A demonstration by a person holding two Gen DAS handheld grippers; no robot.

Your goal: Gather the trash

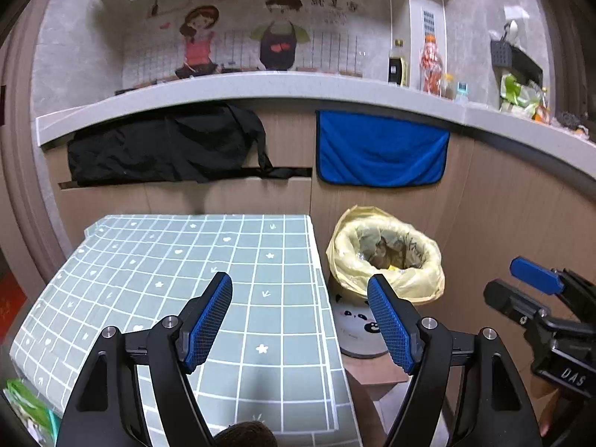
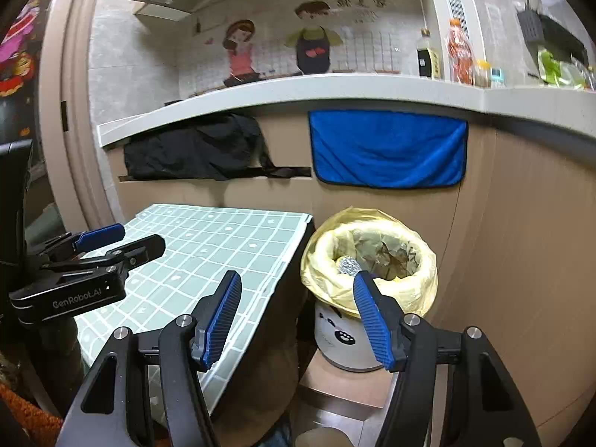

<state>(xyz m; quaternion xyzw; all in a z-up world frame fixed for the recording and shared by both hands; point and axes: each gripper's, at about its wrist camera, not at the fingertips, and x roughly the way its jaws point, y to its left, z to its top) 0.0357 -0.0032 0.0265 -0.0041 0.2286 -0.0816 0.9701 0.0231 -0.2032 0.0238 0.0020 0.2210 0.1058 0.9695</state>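
Observation:
A small bin with a panda face and a yellow bag liner (image 1: 387,257) (image 2: 372,257) stands on a low stool right of the table. Crumpled paper and a foil ball (image 2: 348,264) lie inside it. My left gripper (image 1: 300,290) is open and empty, held above the table's right part. My right gripper (image 2: 296,290) is open and empty, held above the table's right edge and the bin; it also shows at the right of the left wrist view (image 1: 536,283). The left gripper shows at the left of the right wrist view (image 2: 119,240).
The table wears a green checked cloth (image 1: 178,279) (image 2: 208,238). A counter (image 1: 260,87) runs behind, with a black cloth (image 1: 164,145) and a blue towel (image 1: 380,149) hanging from it. Bottles (image 1: 430,63) stand on the counter. A green packet (image 1: 26,406) lies at the table's near left corner.

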